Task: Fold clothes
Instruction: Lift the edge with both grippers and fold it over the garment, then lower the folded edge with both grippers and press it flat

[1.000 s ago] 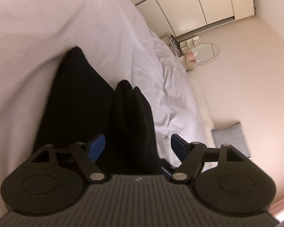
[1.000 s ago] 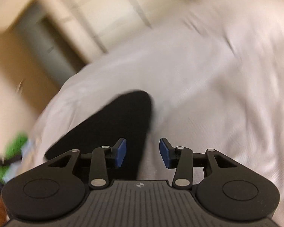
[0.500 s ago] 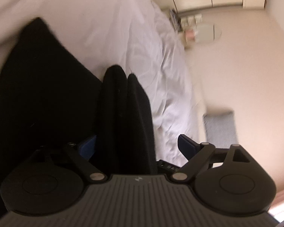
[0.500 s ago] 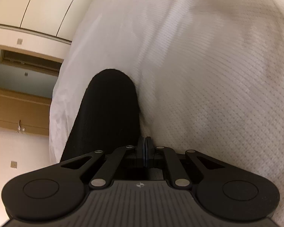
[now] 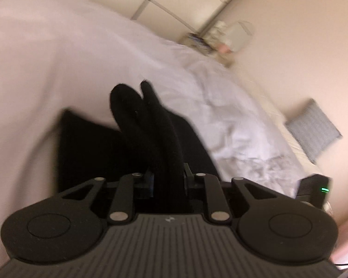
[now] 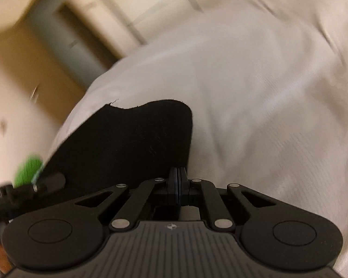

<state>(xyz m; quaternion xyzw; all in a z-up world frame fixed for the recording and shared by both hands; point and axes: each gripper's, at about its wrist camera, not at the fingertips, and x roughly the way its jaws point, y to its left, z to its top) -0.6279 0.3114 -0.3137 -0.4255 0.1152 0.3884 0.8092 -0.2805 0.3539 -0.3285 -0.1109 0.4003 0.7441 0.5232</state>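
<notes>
A black garment (image 5: pixel 136 143) lies on a white bed (image 5: pixel 58 69). The left gripper (image 5: pixel 168 180) is closing, its pads pressing a raised fold of the cloth. The right gripper (image 6: pixel 178 183) is fully closed at the garment's edge (image 6: pixel 127 143).

No readable text, labels, brands or numbers anywhere.

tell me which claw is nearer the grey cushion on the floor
Left. The left claw has the grey cushion off to its right past the bed; the right claw view shows no cushion at all.
</notes>
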